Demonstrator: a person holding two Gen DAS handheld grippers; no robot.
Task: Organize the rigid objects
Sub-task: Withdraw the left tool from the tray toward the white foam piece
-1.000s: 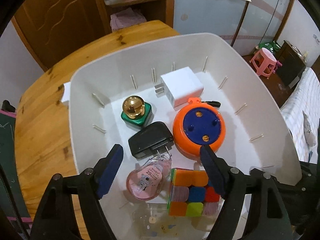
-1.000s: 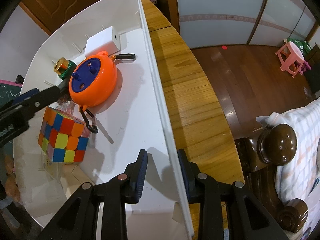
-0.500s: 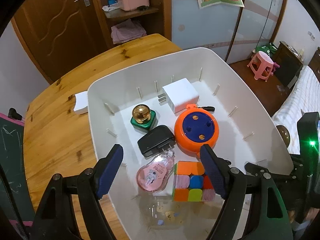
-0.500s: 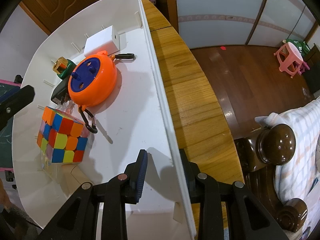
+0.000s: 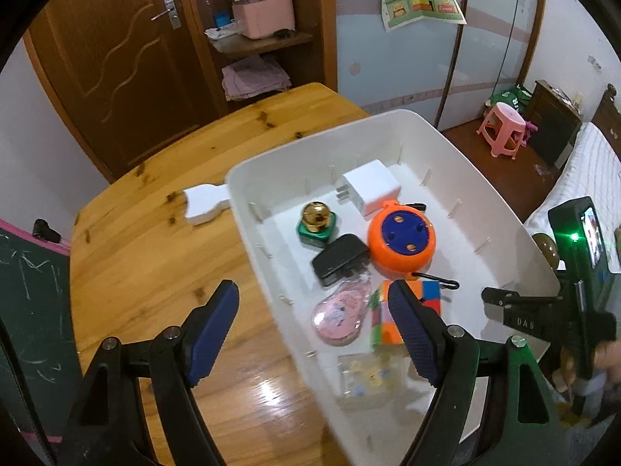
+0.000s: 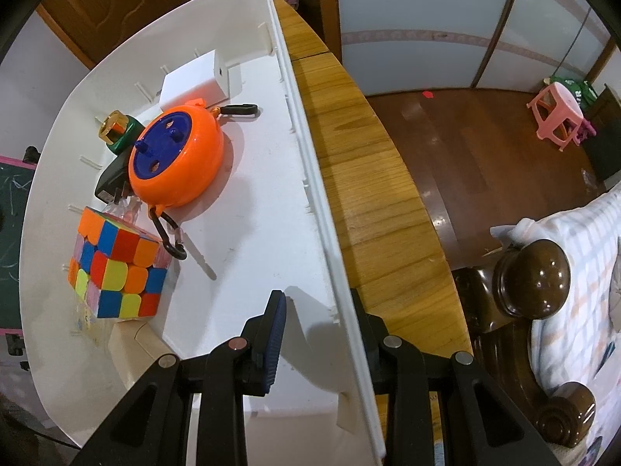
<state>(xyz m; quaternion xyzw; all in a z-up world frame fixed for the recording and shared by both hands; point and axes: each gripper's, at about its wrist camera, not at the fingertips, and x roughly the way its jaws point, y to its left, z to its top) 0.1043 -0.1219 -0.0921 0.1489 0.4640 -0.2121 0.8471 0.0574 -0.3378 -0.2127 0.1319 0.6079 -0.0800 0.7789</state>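
Left gripper (image 5: 312,322) spread, pulled back up-left from bin (image 5: 248,209); right gripper (image 6: 316,334) still pinching bin wall.

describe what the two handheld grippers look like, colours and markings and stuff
Both are black, angular frames with silver pivot bolts and blue textured finger pads. Seen from the left gripper, the right gripper has pale lettering on a black finger, and its green-lit body carries a small lit screen with a green light.

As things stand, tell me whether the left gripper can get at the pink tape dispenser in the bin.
Probably yes: the left gripper is open and empty, and the pink tape dispenser lies uncovered just ahead.
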